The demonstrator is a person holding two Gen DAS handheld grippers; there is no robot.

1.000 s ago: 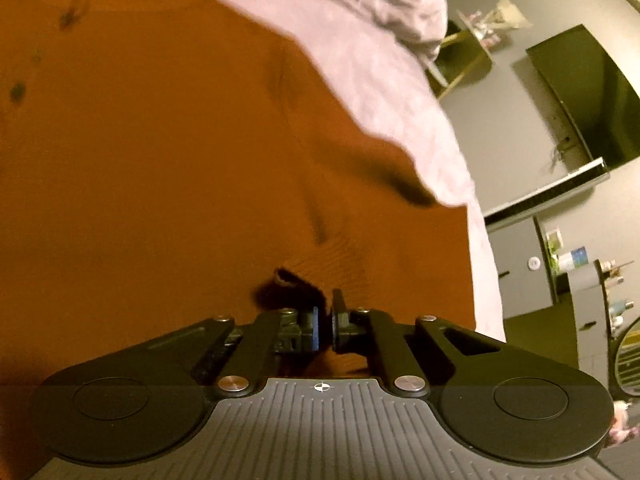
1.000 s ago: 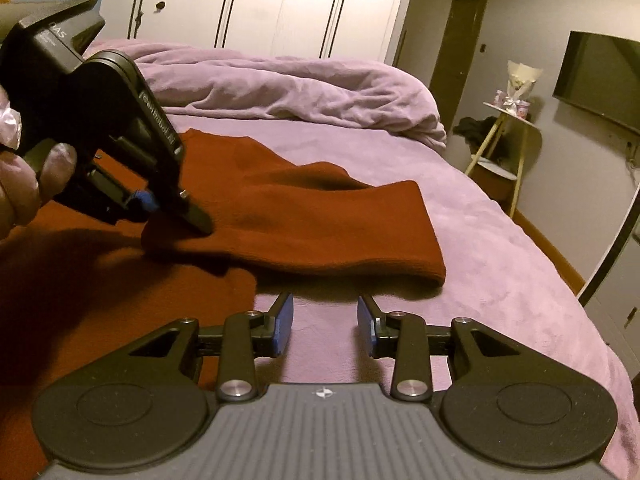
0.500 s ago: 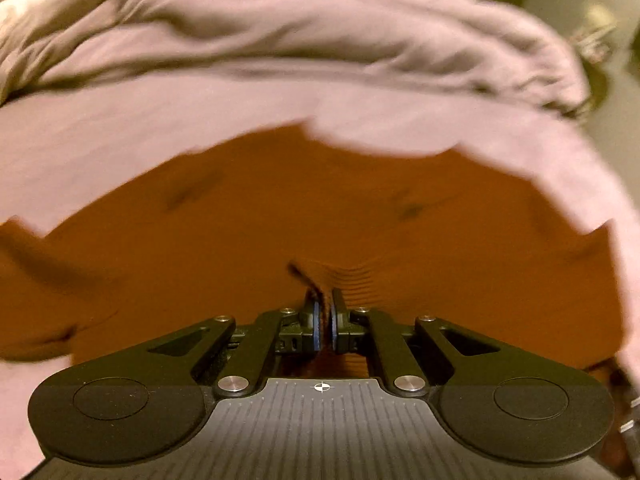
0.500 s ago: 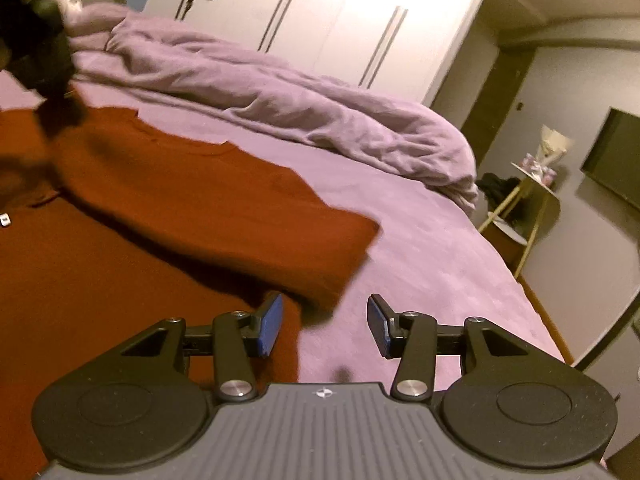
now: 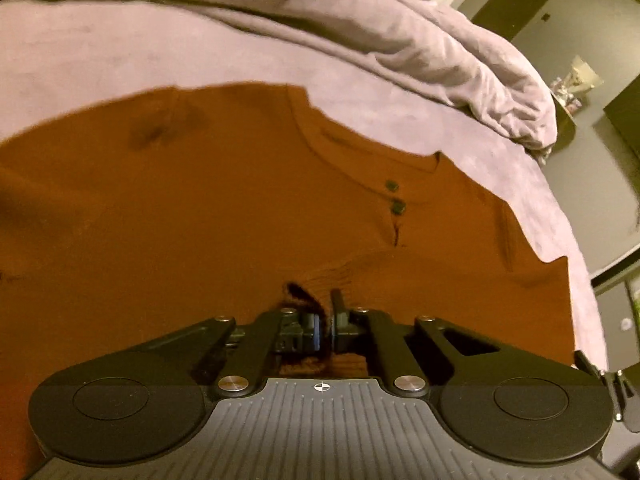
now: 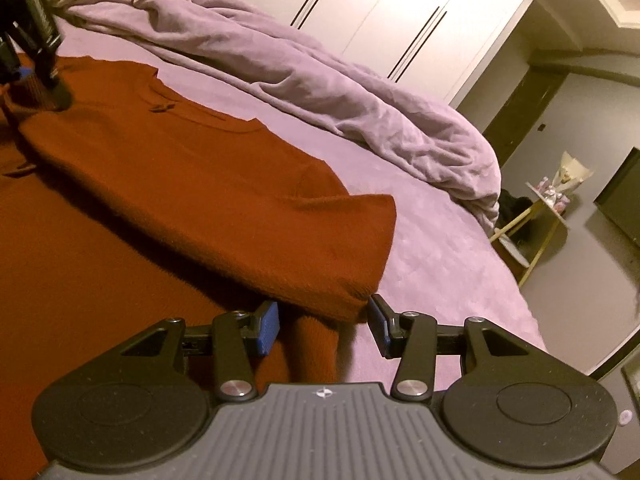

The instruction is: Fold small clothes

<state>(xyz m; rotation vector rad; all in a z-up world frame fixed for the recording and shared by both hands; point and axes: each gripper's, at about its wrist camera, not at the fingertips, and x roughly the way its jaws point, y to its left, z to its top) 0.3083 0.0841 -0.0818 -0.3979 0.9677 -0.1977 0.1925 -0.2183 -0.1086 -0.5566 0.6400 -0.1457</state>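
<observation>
- Left hand-held gripper (image 5: 325, 322), clamped on the rust-orange knitted sweater's (image 5: 224, 216) sleeve cuff, has carried it across the chest.
- Right hand-held gripper (image 6: 323, 330) has widened and holds nothing; the sleeve fold is nearly complete.

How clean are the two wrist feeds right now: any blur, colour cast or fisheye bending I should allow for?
Left wrist view: warm dim light; the rust sweater is slightly soft toward the edges, its buttons readable; the bed bows strongly. Right wrist view: sharper; the folded sleeve casts a dark shadow on the cloth below it; the wardrobe doors glare and lean.
</observation>
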